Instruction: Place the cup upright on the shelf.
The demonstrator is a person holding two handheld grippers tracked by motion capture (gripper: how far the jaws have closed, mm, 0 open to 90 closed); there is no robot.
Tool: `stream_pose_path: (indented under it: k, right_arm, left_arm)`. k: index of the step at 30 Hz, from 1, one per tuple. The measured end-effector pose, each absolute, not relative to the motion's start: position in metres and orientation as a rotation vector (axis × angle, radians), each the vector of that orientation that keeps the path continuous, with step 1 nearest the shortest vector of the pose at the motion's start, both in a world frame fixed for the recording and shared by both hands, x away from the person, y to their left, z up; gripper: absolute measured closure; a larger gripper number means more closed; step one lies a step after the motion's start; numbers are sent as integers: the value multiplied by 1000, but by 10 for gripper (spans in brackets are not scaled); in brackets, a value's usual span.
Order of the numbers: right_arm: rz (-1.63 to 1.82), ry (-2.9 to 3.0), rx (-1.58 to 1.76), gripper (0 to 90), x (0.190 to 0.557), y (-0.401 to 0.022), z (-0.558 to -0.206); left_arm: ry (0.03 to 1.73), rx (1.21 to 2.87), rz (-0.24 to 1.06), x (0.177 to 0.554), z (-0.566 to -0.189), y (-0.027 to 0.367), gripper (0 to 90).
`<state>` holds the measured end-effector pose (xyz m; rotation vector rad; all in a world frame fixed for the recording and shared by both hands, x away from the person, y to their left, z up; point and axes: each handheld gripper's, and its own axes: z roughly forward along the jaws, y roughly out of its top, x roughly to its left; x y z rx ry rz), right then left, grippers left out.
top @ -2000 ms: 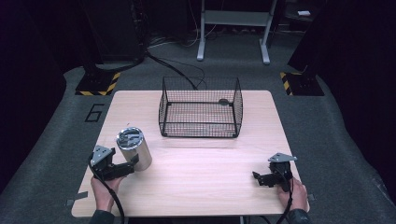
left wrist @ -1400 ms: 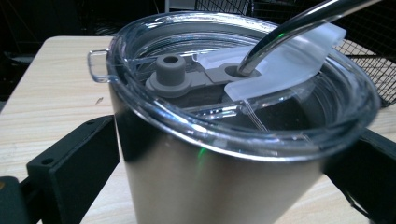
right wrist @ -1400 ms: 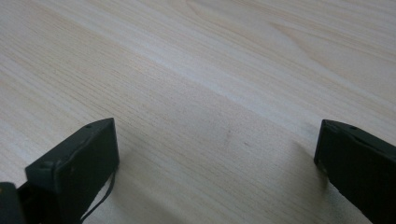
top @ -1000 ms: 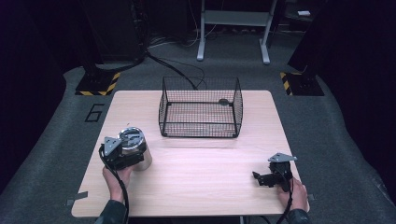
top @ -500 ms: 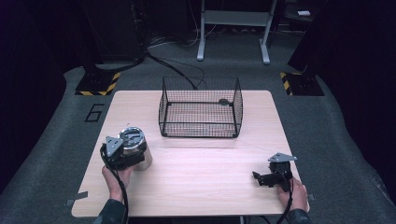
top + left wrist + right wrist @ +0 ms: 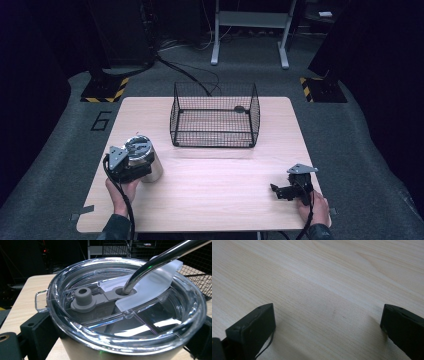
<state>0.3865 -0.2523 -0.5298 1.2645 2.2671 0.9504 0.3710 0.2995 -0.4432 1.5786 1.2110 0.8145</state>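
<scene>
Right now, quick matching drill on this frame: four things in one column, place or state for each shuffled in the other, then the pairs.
Things:
1. tumbler
2. wire basket
3. right gripper
4. metal straw

Places or states:
A. pokes through the clear lid
B. near-left of the table, between the left gripper's jaws
C. open over bare wood, near-right
D. far middle of the table

Pairs: 1-B, 2-D, 3-C, 4-A
</scene>
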Motion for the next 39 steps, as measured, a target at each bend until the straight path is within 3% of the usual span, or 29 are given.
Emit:
stream_pose_path:
  k: [39]
  right_arm:
    - [950,2268,1265,0,387,-252,-530]
  left_arm:
    - [1028,1688,788,383,-395,272,40]
